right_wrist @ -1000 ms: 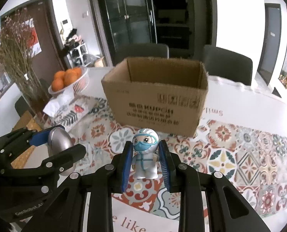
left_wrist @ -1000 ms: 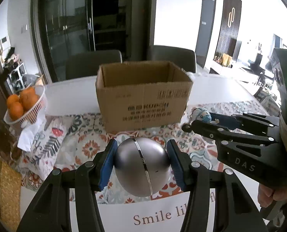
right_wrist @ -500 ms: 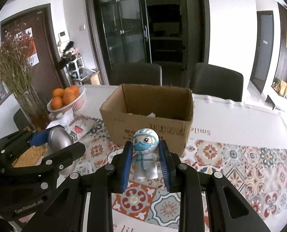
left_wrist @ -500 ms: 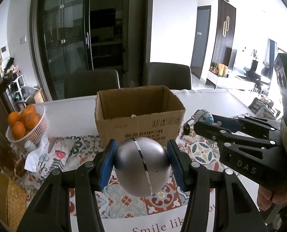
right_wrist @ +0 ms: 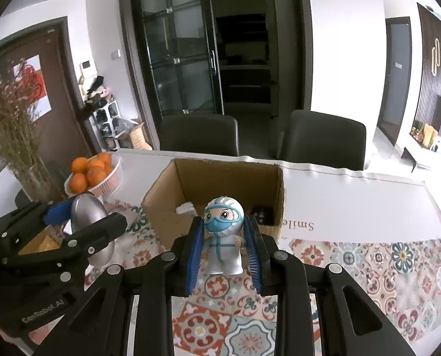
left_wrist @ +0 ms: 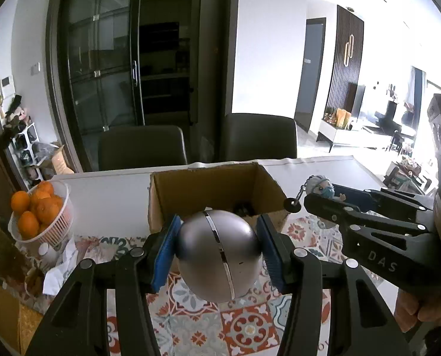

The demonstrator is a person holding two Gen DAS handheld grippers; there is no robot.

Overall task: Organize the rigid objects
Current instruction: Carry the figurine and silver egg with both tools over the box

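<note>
The left tool (left_wrist: 219,250) clenched a smooth metallic egg (left_wrist: 219,255) with a bright seam, long axis running top to bottom, tilted. The right tool (right_wrist: 223,246) gripped a glossy plastic figure (right_wrist: 224,238), upright, facing the camera. Both hung above the tiled-pattern desk (right_wrist: 353,255), before an open cardboard box (right_wrist: 220,178)

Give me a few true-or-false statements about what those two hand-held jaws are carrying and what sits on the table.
1. The left gripper holds a silver ball. True.
2. The right gripper is empty. False: its jaws clamp a small masked figurine.
3. The cardboard box is open at the top. True.
4. The white basket holds apples. False: it holds oranges.
5. The figurine already lies in the box. False: it is held in front of it.
</note>
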